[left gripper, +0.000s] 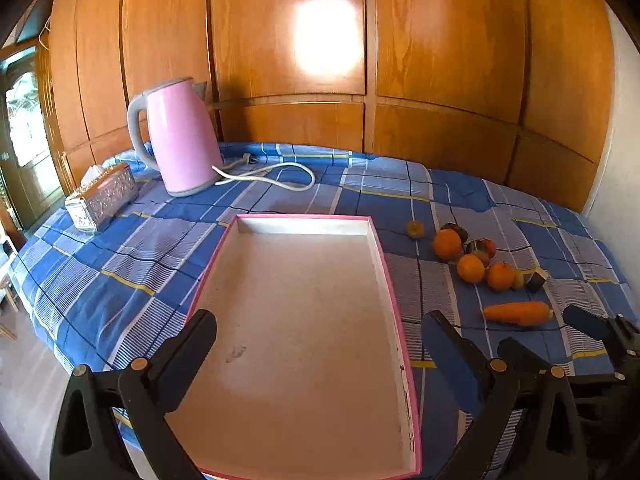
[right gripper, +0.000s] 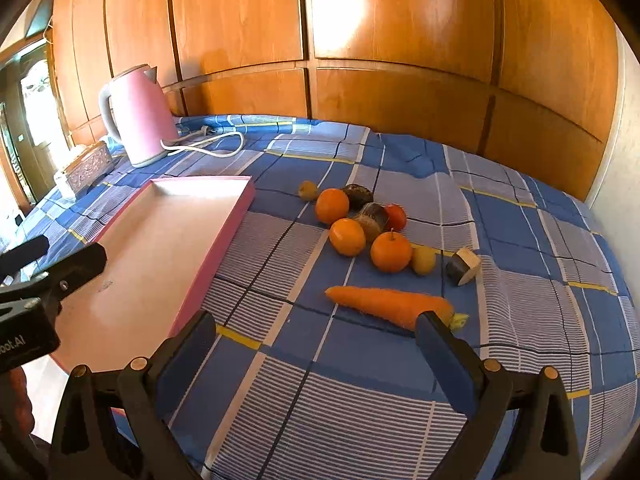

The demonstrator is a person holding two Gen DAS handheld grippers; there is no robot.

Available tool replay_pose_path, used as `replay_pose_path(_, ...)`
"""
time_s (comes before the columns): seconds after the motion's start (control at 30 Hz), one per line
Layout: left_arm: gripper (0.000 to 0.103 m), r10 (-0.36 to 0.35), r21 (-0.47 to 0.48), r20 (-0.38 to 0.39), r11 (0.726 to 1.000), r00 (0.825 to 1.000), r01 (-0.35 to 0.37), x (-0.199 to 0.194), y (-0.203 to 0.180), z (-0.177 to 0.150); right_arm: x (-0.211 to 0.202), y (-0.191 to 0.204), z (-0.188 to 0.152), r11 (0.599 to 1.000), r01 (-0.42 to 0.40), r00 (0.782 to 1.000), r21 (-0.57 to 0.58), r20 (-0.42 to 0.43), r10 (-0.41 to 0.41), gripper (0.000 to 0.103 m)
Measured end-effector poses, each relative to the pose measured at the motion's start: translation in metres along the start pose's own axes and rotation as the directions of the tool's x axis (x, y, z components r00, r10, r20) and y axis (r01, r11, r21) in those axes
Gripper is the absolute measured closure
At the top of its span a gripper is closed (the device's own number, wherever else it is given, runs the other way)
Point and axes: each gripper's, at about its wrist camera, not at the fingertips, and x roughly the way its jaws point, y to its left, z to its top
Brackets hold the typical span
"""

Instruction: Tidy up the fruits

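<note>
A shallow pink-rimmed tray [left gripper: 384, 264] lies on the blue checked cloth; it also shows in the right wrist view [right gripper: 224, 232], and nothing lies in it. To its right sits a cluster of fruit: three oranges [right gripper: 347, 237], a red fruit [right gripper: 397, 216], dark pieces [right gripper: 372, 216], small yellow fruits [right gripper: 424, 260] and a carrot [right gripper: 390, 303]. The cluster also shows in the left wrist view [left gripper: 471, 268]. My left gripper [left gripper: 320, 328] is open and empty above the tray's near end. My right gripper [right gripper: 316, 332] is open and empty just in front of the carrot.
A pink electric kettle [left gripper: 180, 140] with a white cord [left gripper: 280, 176] stands at the back left. A silver tissue box [left gripper: 104, 200] lies left of it. A wooden panelled wall [left gripper: 400, 60] runs behind the table. The table's left edge drops to the floor.
</note>
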Motion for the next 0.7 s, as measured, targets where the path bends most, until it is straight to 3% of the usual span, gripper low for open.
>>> replay_pose_path(0.7,0.0,-0.002,0.029,0.024,1.0,1.0,0.002,-0.0096,-0.0077,0.0023,-0.0081,-0.0063,0.0026,1.0,0.023,0.999,0.006,0.029,-0.023,0.009)
